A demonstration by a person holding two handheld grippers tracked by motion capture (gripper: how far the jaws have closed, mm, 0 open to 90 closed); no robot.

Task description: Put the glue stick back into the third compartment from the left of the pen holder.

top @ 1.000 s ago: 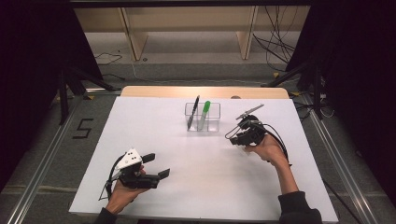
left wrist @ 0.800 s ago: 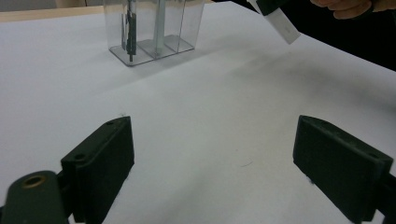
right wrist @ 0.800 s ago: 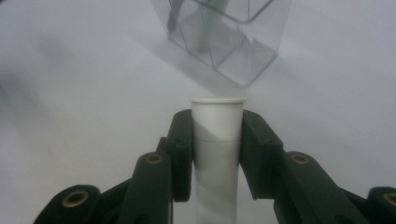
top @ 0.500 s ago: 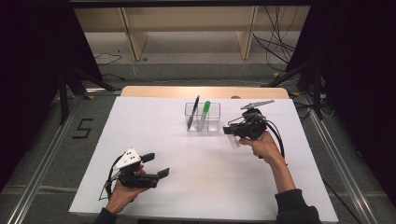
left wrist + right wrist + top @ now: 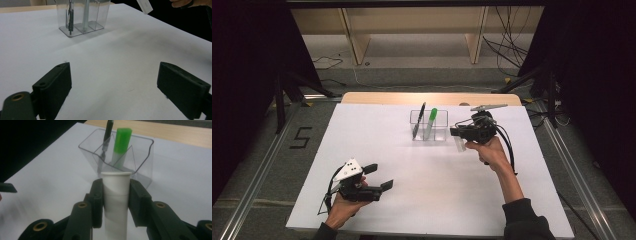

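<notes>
A clear plastic holder (image 5: 438, 128) with compartments stands at the far middle of the white table (image 5: 422, 200). A black pen (image 5: 419, 120) and a green-capped marker (image 5: 431, 121) lean in it. My right gripper (image 5: 458, 133) hangs just right of the holder, shut on a white tube-shaped marker (image 5: 459, 145) that points down. In the right gripper view the white marker (image 5: 115, 200) sits between the jaws, with the holder (image 5: 142, 157) just beyond. My left gripper (image 5: 379, 177) rests open on the table at the near left, with bare table between its jaws (image 5: 115, 87).
A wooden strip (image 5: 387, 97) runs along the table's far edge. Cables and dark stand legs (image 5: 532, 75) lie on the floor beyond. The left gripper view shows the holder (image 5: 82, 15) far ahead and the white marker's tip (image 5: 145, 6) at the top right.
My right gripper has risen and moved slightly away from the person with the white marker in it, staying beside the holder. The left gripper has not moved.
</notes>
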